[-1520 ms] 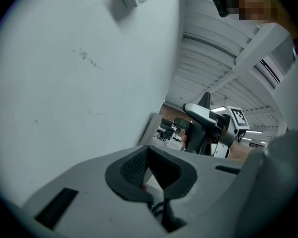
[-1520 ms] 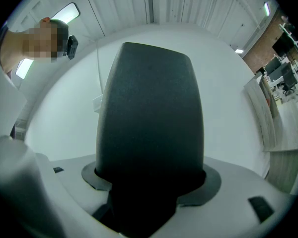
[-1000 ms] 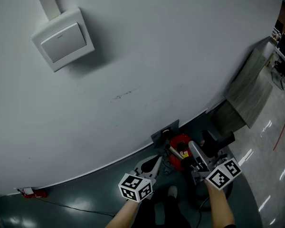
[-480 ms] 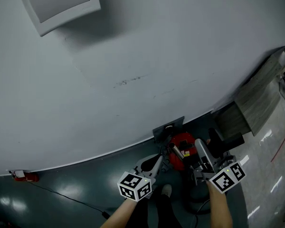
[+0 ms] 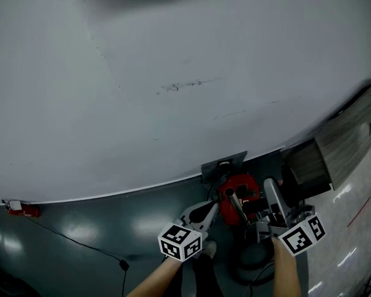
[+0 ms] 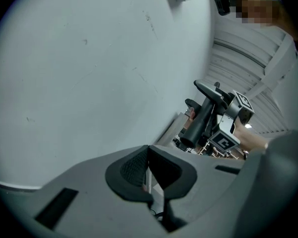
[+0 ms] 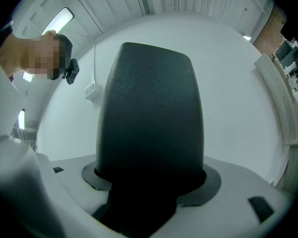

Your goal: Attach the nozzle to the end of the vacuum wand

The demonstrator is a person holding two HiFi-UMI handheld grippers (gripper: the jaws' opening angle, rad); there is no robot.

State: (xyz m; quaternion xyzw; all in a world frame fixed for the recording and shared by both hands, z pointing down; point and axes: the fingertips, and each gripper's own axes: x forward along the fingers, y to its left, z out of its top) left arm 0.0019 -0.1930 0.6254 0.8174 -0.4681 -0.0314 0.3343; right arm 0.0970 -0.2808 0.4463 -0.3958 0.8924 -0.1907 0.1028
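Note:
A red vacuum body (image 5: pixel 240 187) stands on the dark floor at the foot of the white wall, and a silvery wand (image 5: pixel 236 205) slants out of it toward me. My left gripper (image 5: pixel 211 208) hangs just left of the wand with its jaws shut (image 6: pixel 149 175); nothing clear shows between the pads. My right gripper (image 5: pixel 273 197) is right of the vacuum, shut on a black nozzle (image 7: pixel 149 118) that fills its own view. The left gripper view shows that nozzle (image 6: pixel 201 118) standing tilted in the right gripper (image 6: pixel 216 128), open end downward.
The white wall (image 5: pixel 173 73) fills most of the head view. A grey socket plate (image 5: pixel 224 164) sits at its base behind the vacuum. A black cable (image 5: pixel 80 246) crosses the floor to a small red item (image 5: pixel 21 209). A grey panel (image 5: pixel 349 135) leans at the right.
Both grippers have sunk toward the floor beside the vacuum. The head view has tipped down, so the white box on the wall has slid out at the top.

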